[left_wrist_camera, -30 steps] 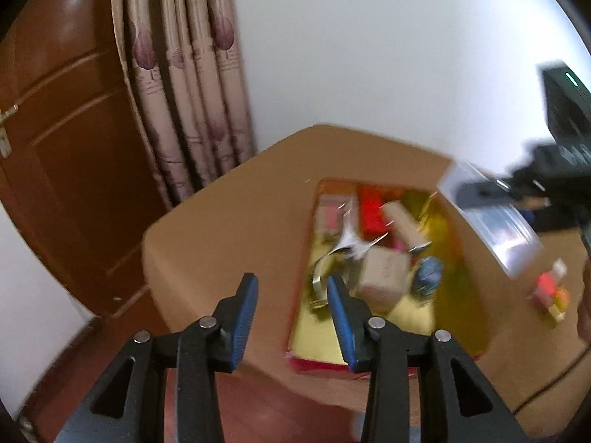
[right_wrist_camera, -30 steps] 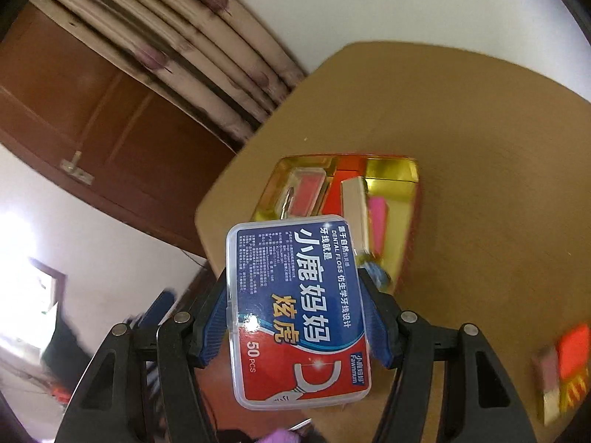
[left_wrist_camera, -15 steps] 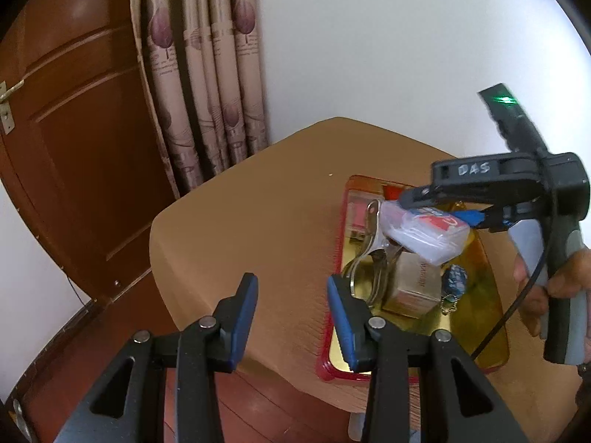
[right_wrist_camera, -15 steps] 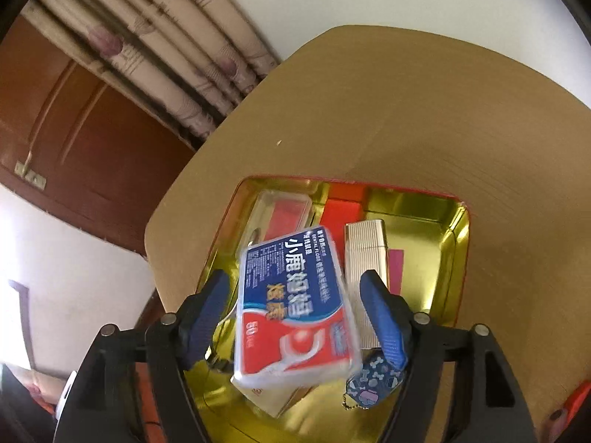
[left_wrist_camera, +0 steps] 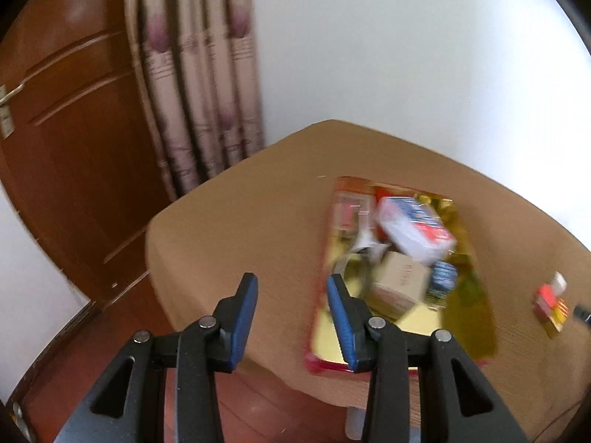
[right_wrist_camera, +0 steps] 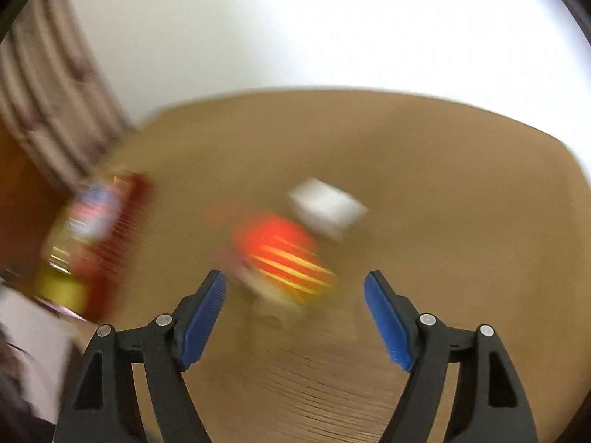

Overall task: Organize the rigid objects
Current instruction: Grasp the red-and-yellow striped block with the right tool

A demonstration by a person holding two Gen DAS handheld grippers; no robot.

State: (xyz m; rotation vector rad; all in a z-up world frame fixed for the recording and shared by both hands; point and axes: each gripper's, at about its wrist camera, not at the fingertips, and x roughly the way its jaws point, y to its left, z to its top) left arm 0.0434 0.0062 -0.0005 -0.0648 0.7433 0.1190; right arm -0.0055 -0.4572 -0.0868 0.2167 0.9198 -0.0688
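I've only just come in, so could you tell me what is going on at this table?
A person with a gripper in each hand is sorting small items into a gold tray on the brown table. A dental floss box lies on the pile in the tray. The right gripper is open and empty, facing a blurred red and yellow item on the table. The left gripper hangs open near the table edge.

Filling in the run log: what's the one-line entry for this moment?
right tool: open, empty, over red-yellow pack | left tool: open, idle | floss box: lying in gold tray | views blurred
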